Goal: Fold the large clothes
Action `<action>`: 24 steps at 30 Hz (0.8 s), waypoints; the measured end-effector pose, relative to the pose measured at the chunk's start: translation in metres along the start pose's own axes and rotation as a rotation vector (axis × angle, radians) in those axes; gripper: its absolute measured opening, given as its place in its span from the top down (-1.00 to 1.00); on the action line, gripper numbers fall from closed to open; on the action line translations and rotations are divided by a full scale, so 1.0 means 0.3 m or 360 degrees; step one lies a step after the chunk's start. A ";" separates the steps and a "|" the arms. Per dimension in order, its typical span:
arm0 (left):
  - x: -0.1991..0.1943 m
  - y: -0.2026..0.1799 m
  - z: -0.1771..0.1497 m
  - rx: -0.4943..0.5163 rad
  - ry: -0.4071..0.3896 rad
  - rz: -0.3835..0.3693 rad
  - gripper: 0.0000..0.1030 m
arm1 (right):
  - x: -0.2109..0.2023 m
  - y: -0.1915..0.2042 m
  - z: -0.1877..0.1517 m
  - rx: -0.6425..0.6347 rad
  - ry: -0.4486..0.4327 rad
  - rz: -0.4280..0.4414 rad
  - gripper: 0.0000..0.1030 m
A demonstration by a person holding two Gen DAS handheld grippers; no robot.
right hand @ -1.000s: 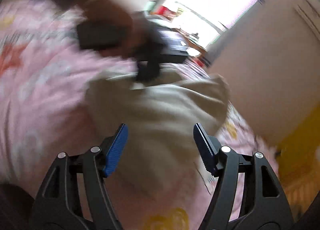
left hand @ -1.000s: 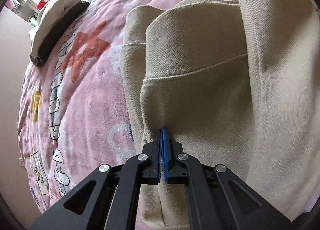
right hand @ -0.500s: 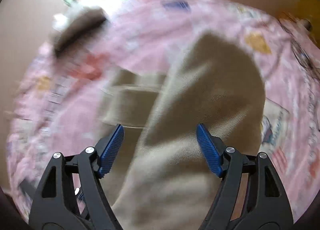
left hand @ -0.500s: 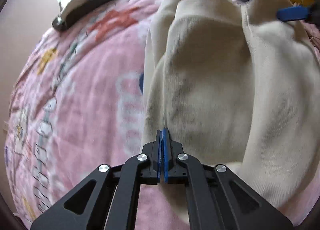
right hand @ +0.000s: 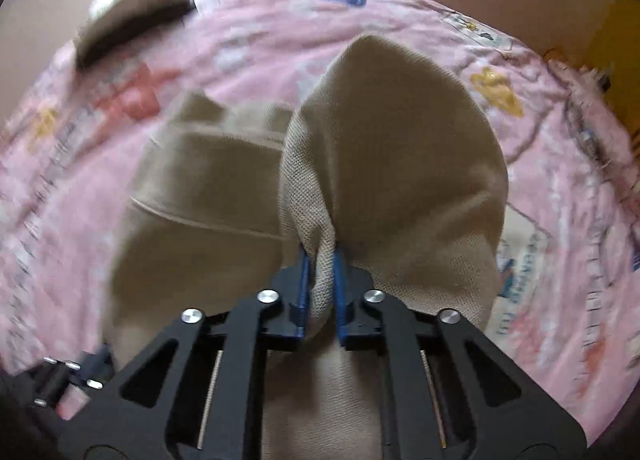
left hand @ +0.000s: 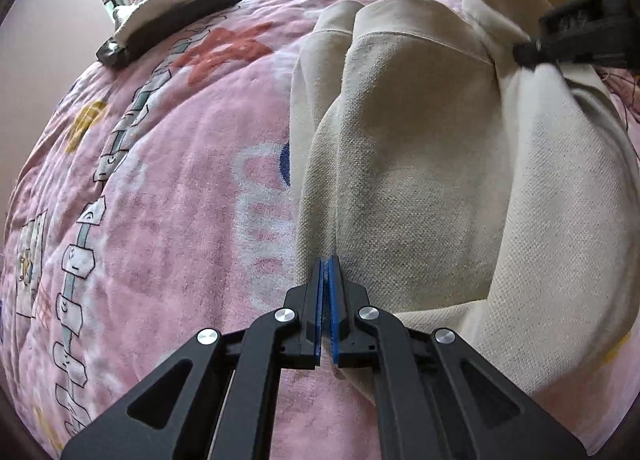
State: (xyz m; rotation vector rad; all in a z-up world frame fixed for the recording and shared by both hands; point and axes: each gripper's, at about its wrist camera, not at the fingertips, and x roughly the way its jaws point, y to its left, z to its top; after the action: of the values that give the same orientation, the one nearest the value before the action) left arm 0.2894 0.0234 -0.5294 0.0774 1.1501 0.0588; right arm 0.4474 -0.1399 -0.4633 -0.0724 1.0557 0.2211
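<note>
A beige knit garment (left hand: 420, 179) lies bunched on the pink bedspread (left hand: 180, 199). My left gripper (left hand: 328, 262) is shut on a thin fold at its near left edge, and the cloth rises in a ridge from the blue pads. In the right wrist view my right gripper (right hand: 320, 260) has its jaws closing on a thick pinch of the same garment (right hand: 392, 147), with fabric bulging between the blue pads. The right gripper (left hand: 532, 49) also shows at the top right of the left wrist view, gripping the far side. The left gripper's body (right hand: 68, 380) appears at the lower left.
A folded pile of pale and dark clothes (left hand: 172, 7) sits at the far left of the bed. The patterned pink bedspread (right hand: 560, 199) spreads on all sides of the garment. A window and furniture stand beyond the bed, and a yellow surface lies at the right.
My right gripper swung round over the garment and its jaws went from wide open to pinched on the fabric. The left gripper stayed shut on its fold and shifted a little.
</note>
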 end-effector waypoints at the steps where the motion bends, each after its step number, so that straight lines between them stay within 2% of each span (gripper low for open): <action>1: 0.002 0.009 0.002 -0.0015 0.0001 -0.0010 0.93 | -0.011 0.006 0.004 -0.0013 -0.0033 0.0035 0.84; 3: 0.007 0.037 -0.002 -0.0083 -0.0032 0.0035 0.93 | -0.060 0.031 0.000 -0.0060 -0.0163 0.0100 0.84; 4: 0.008 0.053 -0.006 -0.0131 -0.0069 0.0107 0.93 | -0.065 0.050 0.000 -0.0110 -0.0169 0.0116 0.84; 5: 0.019 0.068 -0.011 -0.0188 -0.0102 0.0244 0.93 | -0.073 0.069 -0.001 -0.0150 -0.0176 0.0155 0.84; 6: 0.036 0.078 -0.013 -0.0221 -0.0101 0.0281 0.93 | -0.085 0.091 0.000 -0.0191 -0.0187 0.0204 0.84; 9: 0.139 0.113 -0.021 -0.0338 0.0042 0.0204 0.93 | -0.121 0.146 0.014 -0.0222 -0.0215 0.0382 0.84; 11: 0.158 0.114 -0.017 -0.0337 0.0040 0.0206 0.97 | -0.127 0.196 0.019 -0.0283 -0.0200 0.0467 0.84; 12: 0.160 0.111 -0.012 -0.0322 0.0031 0.0207 0.99 | -0.121 0.244 0.018 -0.0375 -0.0171 0.0489 0.84; 14: 0.167 0.107 0.004 -0.0303 0.0021 0.0211 0.99 | -0.098 0.313 0.011 -0.0488 -0.0108 0.0490 0.84; 16: 0.171 0.129 0.017 -0.0379 0.0035 0.0182 0.99 | -0.043 0.364 0.031 -0.0532 -0.0013 0.0493 0.84; 21: 0.041 0.241 -0.020 -0.0858 0.0010 0.0034 0.97 | 0.127 0.416 0.106 -0.0532 0.0254 0.0503 0.83; 23: -0.021 0.231 -0.023 -0.0899 -0.0015 -0.0049 0.97 | 0.188 0.446 0.123 -0.0568 0.0362 0.0480 0.83; 24: -0.058 0.202 -0.010 -0.0865 -0.0021 -0.0103 0.97 | 0.204 0.448 0.119 -0.0580 0.0396 0.0461 0.84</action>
State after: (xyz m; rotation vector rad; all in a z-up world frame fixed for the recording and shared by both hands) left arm 0.2792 0.0823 -0.5091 -0.4401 1.0892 0.3101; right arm 0.4780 0.0060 -0.4926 -0.2816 1.2623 0.6802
